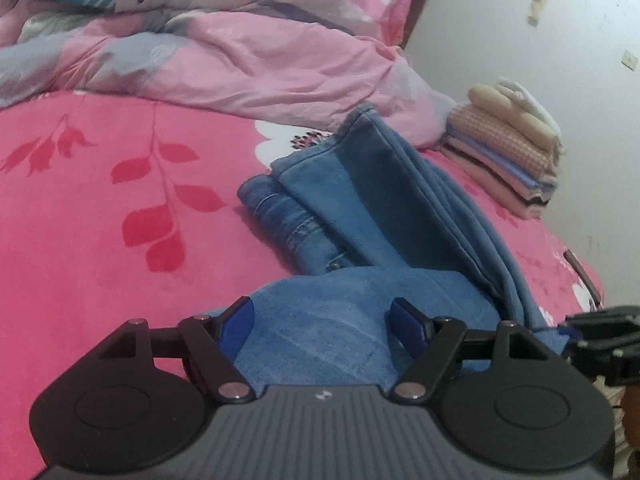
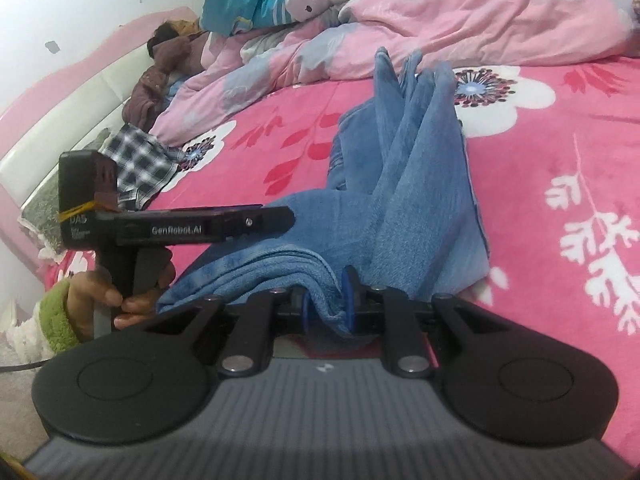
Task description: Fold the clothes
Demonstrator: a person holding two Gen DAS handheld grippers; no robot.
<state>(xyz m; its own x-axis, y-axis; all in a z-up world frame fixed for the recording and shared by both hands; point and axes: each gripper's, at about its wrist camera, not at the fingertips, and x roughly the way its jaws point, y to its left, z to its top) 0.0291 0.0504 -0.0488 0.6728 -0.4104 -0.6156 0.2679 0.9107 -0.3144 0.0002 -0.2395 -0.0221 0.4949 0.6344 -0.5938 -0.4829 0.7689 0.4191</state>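
Observation:
A pair of blue jeans (image 1: 360, 200) lies partly folded on the pink floral bed sheet (image 1: 100, 200). In the left wrist view my left gripper (image 1: 322, 320) is open, its blue-padded fingers spread over the near end of the jeans. In the right wrist view my right gripper (image 2: 327, 302) is shut on a bunched fold of the jeans (image 2: 408, 168), whose legs stretch away across the bed. The left gripper's body (image 2: 180, 224) shows at the left of that view, held by a hand. The right gripper's body (image 1: 600, 340) shows at the right edge of the left wrist view.
A stack of folded clothes (image 1: 508, 152) sits at the far right bed corner by the white wall. A crumpled pink quilt (image 1: 240, 48) covers the back of the bed. A plaid shirt (image 2: 140, 164) and a brown garment (image 2: 160, 76) lie by the headboard (image 2: 60, 120).

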